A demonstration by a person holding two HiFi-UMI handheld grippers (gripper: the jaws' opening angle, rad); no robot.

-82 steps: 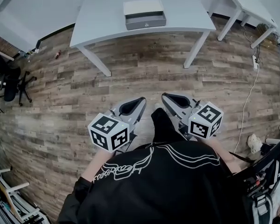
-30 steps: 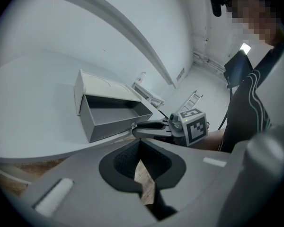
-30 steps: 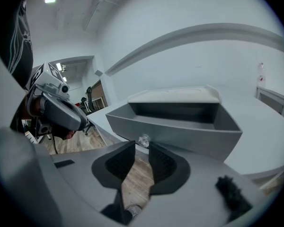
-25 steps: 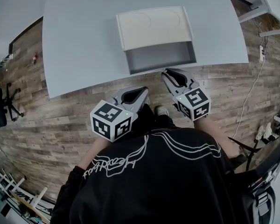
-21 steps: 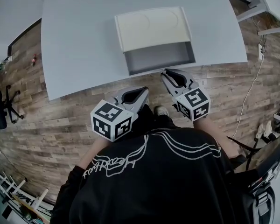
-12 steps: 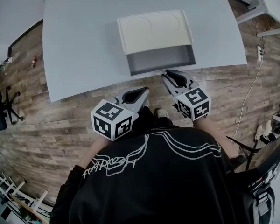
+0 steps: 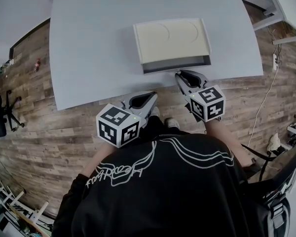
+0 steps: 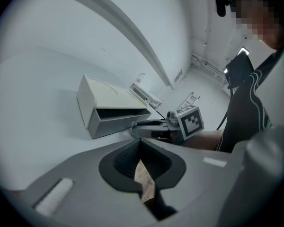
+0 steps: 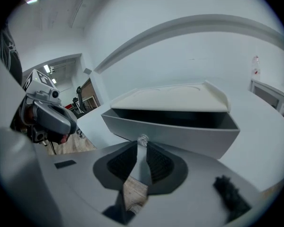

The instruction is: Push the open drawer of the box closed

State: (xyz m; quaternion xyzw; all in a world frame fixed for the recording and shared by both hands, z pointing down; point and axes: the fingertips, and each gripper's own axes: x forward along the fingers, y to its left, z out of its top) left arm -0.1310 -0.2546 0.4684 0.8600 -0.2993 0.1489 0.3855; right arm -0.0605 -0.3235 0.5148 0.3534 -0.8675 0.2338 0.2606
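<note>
The box [image 7: 171, 38] stands on the table [image 7: 89, 43], straight ahead of the fingers of the right gripper [image 7: 182, 74]. Its drawer [image 7: 176, 65] juts a little from the box's near side, toward those fingers. The knob [image 9: 142, 140] on the drawer front sits between the 2 right fingertips [image 9: 128, 155]. The left gripper [image 7: 152, 95] is at the table's near edge. The box lies ahead and right of its fingers, apart from them. The table stretches on left of both pairs of fingers. On the floor [image 7: 49, 127], a chair [image 7: 0, 115] stands far left of the left fingers. A cable [image 7: 264, 100] runs well right of the right fingers.
</note>
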